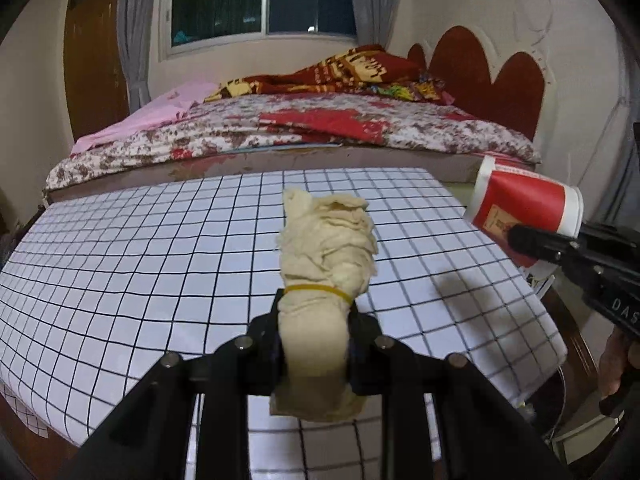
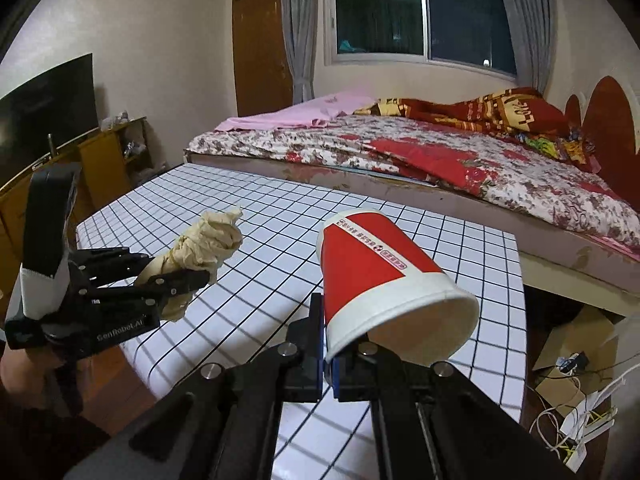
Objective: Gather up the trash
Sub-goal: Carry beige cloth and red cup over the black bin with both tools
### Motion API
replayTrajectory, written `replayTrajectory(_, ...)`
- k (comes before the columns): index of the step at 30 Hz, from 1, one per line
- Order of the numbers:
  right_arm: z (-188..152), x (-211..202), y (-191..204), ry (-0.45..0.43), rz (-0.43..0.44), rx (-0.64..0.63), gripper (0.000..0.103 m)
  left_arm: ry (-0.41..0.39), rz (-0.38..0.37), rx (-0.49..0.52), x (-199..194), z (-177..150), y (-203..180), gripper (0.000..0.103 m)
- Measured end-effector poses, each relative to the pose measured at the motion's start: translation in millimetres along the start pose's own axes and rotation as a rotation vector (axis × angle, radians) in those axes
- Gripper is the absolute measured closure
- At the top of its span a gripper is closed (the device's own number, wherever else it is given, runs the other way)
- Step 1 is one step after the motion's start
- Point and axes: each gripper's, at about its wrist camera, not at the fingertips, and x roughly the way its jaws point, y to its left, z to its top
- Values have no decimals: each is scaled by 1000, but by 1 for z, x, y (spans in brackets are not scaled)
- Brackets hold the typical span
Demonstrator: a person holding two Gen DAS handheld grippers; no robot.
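Aloft over checked table (image 1: 120, 240): left tongs (image 1: 316, 320) clamp paper wad (image 1: 326, 240), right tongs (image 2: 326, 344) pinch red cup (image 2: 376, 280) rim

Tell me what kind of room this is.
A bedroom, most likely in a home: a made bed with a floral sheet and padded headboard, a curtained window, and a television on a wooden cabinet beside the grid-patterned table.

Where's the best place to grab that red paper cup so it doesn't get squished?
By its rim wall, one finger inside the mouth and one outside, coming from the open end. The red paper cup is light, hollow and thin-walled, so squeezing across its body would probably crush it. The right gripper holds it just so: shut on the white rim band, cup tipped on its side above the checked table.
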Motion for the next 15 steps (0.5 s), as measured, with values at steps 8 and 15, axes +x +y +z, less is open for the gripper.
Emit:
replayTrajectory(8, -22, -62, -4, -80, -22, 33, 100, -49, -37, 18, -32, -14, -29, 77)
replayTrajectory(15, -46, -118, -15, -137, -58, 57, 100, -76, -79, 17, -49, -23, -58, 77)
